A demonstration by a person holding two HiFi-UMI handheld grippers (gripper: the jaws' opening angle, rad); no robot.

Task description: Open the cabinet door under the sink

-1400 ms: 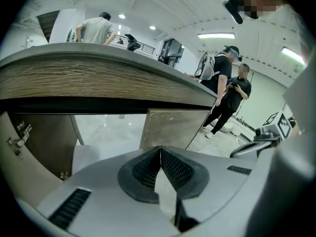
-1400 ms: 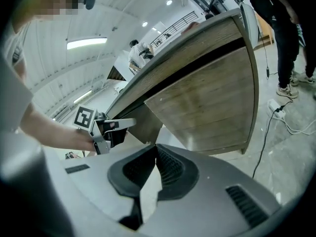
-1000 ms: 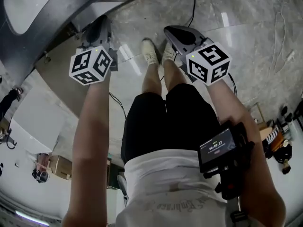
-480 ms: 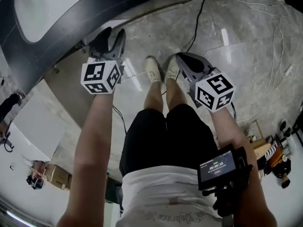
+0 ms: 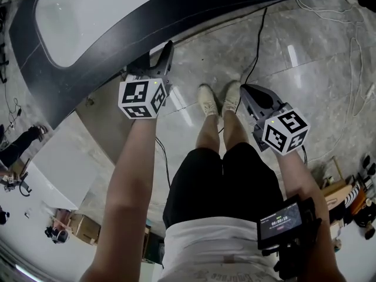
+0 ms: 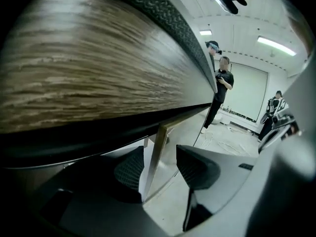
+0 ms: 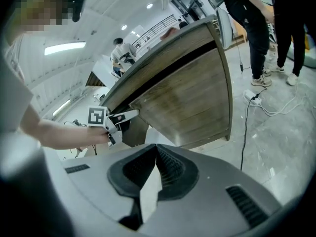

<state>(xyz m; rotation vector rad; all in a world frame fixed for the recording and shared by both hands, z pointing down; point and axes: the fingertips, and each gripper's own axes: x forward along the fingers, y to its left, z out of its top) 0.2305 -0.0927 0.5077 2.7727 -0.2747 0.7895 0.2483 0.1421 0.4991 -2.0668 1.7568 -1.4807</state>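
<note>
Between left gripper [image 6: 159, 166] jaws: cabinet door [image 6: 157, 139] edge, not pressed
Left jaws: just opened wide
Right gripper [image 7: 156, 157]: closed, nothing held

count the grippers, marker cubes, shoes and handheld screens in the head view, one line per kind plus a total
grippers: 2, left gripper open, right gripper shut
marker cubes: 2
shoes: 2
handheld screen: 1
total: 7
</note>
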